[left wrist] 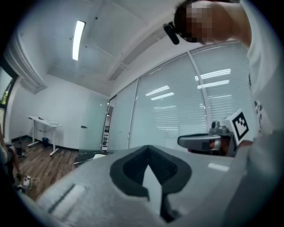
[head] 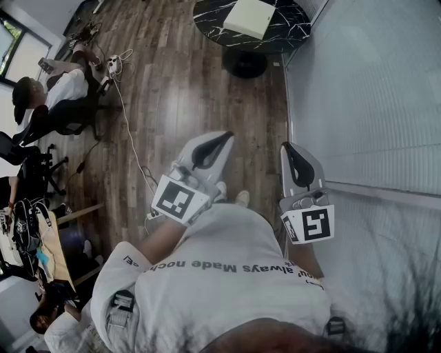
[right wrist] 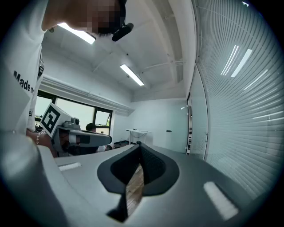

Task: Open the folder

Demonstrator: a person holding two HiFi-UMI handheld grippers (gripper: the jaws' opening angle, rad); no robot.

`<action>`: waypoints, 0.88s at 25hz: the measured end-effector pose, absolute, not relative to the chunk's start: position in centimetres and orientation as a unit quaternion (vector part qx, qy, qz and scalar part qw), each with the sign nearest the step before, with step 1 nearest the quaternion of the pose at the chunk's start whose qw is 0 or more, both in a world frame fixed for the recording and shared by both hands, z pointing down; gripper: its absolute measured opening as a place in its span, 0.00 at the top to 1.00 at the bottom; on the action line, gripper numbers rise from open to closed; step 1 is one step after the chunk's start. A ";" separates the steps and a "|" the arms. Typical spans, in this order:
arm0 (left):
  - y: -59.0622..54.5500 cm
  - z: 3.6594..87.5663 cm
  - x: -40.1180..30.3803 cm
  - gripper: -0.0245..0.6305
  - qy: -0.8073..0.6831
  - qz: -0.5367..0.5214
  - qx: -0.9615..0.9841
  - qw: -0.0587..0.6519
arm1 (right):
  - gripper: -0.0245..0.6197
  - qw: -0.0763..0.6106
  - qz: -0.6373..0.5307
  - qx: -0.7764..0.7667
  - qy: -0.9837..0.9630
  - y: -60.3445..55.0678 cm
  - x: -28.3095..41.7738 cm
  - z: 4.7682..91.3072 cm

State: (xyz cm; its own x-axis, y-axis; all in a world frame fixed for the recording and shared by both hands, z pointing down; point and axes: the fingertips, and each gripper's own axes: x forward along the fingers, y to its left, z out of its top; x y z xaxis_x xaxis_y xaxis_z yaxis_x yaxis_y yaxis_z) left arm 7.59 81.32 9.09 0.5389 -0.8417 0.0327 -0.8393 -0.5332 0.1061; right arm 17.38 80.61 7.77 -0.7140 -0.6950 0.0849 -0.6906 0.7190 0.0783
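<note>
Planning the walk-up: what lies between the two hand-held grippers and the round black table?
In the head view, only bare wooden floor separates the left hand-held gripper and right hand-held gripper from the table.

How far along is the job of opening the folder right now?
Nothing looks done yet. The pale flat thing, probably the folder, lies on the round black table, well away from both grippers. In hand: nothing; the left gripper and the right gripper are shut and empty, held level over the wooden floor. Left: reach the table and open it.
</note>
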 end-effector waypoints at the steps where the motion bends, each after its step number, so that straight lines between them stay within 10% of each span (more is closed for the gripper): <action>1: 81.3 8.4 7.8 0.96 -0.480 -0.018 0.876 0.046 | 0.96 0.056 -0.023 0.374 -0.926 80.7 17.4 7.7; 22: 80.1 8.7 4.7 0.96 -0.470 -0.038 0.880 0.063 | 0.96 0.052 -0.024 0.378 -0.924 79.3 13.8 7.6</action>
State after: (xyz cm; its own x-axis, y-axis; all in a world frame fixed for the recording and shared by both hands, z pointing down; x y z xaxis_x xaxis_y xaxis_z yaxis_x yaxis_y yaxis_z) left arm 4.68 80.11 8.66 0.5558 -0.8313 -0.0086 -0.8217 -0.5509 0.1462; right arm 13.75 79.25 7.59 -0.7092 -0.7006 0.0785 -0.6956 0.7135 0.0835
